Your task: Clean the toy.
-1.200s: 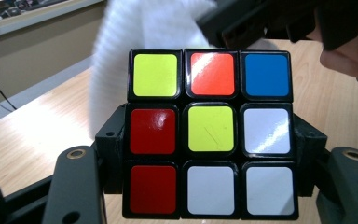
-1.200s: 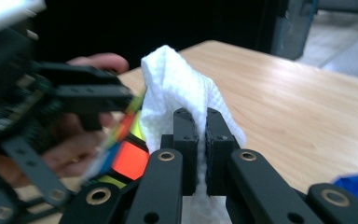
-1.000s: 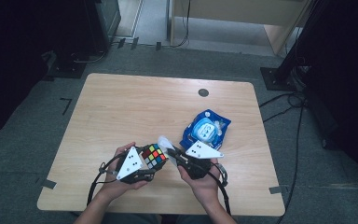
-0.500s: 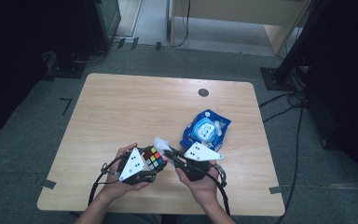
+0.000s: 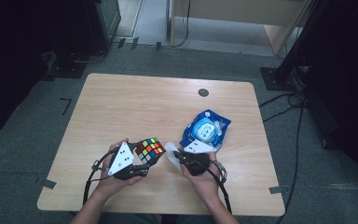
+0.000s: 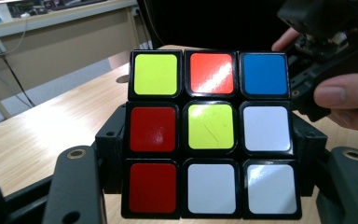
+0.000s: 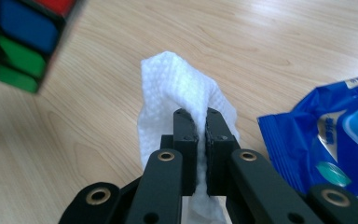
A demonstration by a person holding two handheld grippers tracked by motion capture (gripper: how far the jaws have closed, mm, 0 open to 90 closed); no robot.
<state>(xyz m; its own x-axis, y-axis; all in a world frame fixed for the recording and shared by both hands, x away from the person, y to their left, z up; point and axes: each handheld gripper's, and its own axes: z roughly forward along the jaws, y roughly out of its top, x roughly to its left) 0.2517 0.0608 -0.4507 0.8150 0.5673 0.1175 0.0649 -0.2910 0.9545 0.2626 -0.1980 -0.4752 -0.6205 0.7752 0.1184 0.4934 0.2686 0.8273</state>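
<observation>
I have the puzzle cube (image 5: 149, 150) clamped in my left claw (image 5: 142, 161), lifted just above the near part of the counter (image 5: 135, 107); in the left gripper view the jaws press on its two sides and the face toward the camera (image 6: 210, 135) shows yellow, orange and blue on top, red, yellow and white in the middle, red and two whites below. My right claw (image 7: 201, 128) is squeezed almost fully together on a white wet wipe (image 7: 179, 88), whose crumpled fold stands up past the jaw tips; in the high view the wipe (image 5: 171, 153) sits between the cube and my right hand (image 5: 204, 179), close to the cube, though I cannot tell whether they touch. The counter is pale wood with a small round dark grommet (image 5: 203, 92) near its far edge. Just beyond my right hand lies a blue wipes packet (image 5: 206, 131), flat on the wood and apart from the cube. Around the counter the floor (image 5: 51, 126) is grey carpet, with cables (image 5: 284, 105) trailing on the right, dark equipment stands at both sides, and a light wooden cabinet (image 5: 242, 21) at the back.
</observation>
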